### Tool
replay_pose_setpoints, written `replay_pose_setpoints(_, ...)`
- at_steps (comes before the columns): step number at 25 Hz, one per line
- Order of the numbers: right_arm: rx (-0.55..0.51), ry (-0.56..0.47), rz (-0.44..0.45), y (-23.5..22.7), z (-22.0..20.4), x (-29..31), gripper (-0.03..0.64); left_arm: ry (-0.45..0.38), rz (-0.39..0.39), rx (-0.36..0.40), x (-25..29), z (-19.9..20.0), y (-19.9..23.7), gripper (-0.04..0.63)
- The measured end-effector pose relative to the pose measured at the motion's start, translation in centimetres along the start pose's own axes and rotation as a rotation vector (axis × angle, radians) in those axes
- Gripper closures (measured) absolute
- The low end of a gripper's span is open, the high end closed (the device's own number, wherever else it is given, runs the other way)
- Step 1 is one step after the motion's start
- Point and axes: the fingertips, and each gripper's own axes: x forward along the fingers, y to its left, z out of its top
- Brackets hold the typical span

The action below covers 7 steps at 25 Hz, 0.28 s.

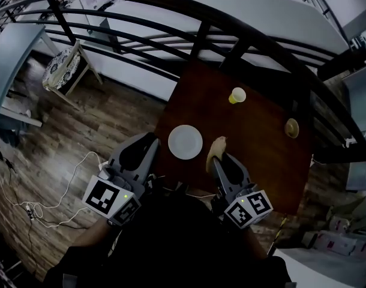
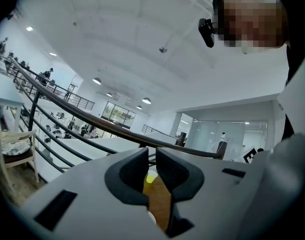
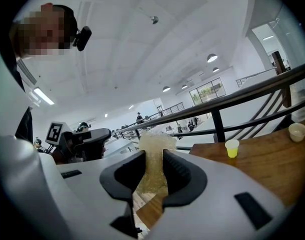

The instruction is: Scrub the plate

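The plate (image 1: 185, 141) lies on the table (image 1: 255, 152), near its front left corner. Just right of the plate, the sponge (image 1: 215, 151) sits between the jaws of the right gripper (image 1: 219, 159), at the table's front edge. The left gripper (image 1: 149, 143) is left of the plate, beside the table's edge. Farther back stands a cup (image 1: 237, 95), and right of it what may be a small bowl (image 1: 291, 128). A railing (image 1: 198, 41) runs behind the table. A chair (image 1: 66, 69) stands far to the left.

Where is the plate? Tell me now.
Head view: the plate lies near the table's left edge, just left of the sponge in the right gripper.
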Motion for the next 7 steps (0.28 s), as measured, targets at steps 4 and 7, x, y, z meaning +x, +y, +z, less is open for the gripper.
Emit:
replay_pose_setpoints(4,-0.002,0.005,-0.007,0.10,-0.18,0.24,0.499,-0.004,0.005,-0.007,-0.13,0.19,0.64,0.541)
replay_pose_setpoints(7,0.001,0.005,-0.015,-0.14,-0.23,0.24,0.500,-0.007,0.008,-0.020,-0.11,0.31,0.81,0.541)
